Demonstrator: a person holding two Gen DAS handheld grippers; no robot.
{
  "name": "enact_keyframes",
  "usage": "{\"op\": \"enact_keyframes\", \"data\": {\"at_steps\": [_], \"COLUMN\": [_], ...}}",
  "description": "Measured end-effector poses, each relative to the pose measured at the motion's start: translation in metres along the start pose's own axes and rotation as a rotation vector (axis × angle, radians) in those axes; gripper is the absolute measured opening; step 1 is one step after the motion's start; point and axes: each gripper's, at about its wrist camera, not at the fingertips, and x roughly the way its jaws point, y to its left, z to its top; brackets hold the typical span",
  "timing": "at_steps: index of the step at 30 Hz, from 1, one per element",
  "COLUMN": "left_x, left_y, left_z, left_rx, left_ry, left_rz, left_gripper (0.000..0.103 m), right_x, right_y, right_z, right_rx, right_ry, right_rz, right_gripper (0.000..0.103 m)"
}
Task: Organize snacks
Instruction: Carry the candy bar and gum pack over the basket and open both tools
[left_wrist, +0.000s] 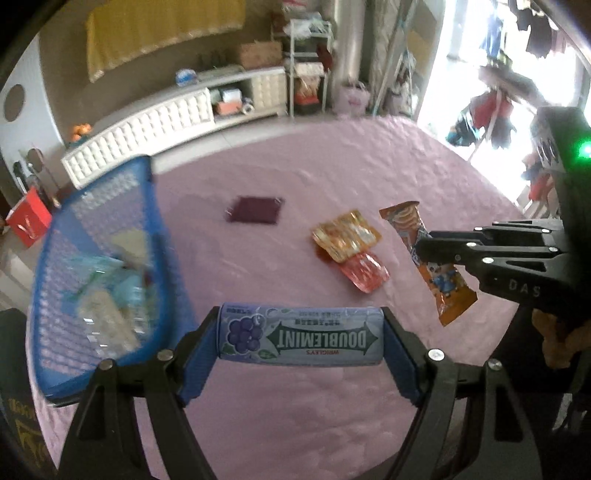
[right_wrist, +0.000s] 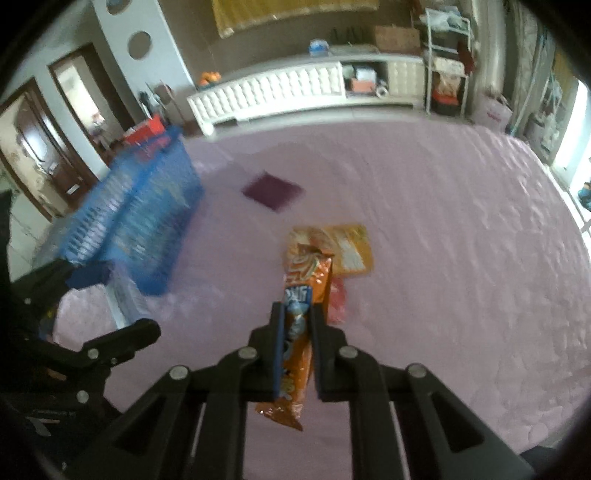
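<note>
My left gripper is shut on a blue Doublemint gum pack, held crosswise by its ends above the pink tablecloth. My right gripper is shut on a long orange snack bar wrapper, lifted off the cloth; the same orange snack bar wrapper and right gripper show at the right of the left wrist view. A blue mesh basket with several packets in it stands to the left. On the cloth lie a yellow-orange packet, a red packet and a dark purple packet.
The blue mesh basket sits near the table's left edge. The left gripper's black frame is low on the left in the right wrist view. Beyond the table stand a white cabinet and a metal shelf rack.
</note>
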Motion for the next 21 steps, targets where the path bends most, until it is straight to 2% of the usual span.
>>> {"op": "enact_keyframes", "data": {"at_steps": [4,10,15,21], "left_x": [-0.038,-0.078,-0.091,-0.094], "left_y": [0.024,0.065,0.105,0.145], "left_z": [0.005,0.010,0.007,-0.006], "left_rx": [-0.043,-0.077,-0.126,-0.192], "left_ry": [-0.066,-0.116,-0.117,-0.115], "left_rz": [0.051,0.143,0.192,0.235], "left_gripper": [0.079,0.079,0.079,0.079], "right_x": [-0.014,-0.022,-0.020,0.003], "right_y": [0.031,0.086,0.128,0.167], "right_z": [0.017,0.046,0.068,0.086], "right_rx": [-0.049,-0.154,-0.222,-0.305], "right_ry": [-0.052,-0.097,-0.131,-0.133], "right_rz": [0.024,0.110,0.157,0.180], "right_gripper": [0.016,0.016,0.016,0.016]}}
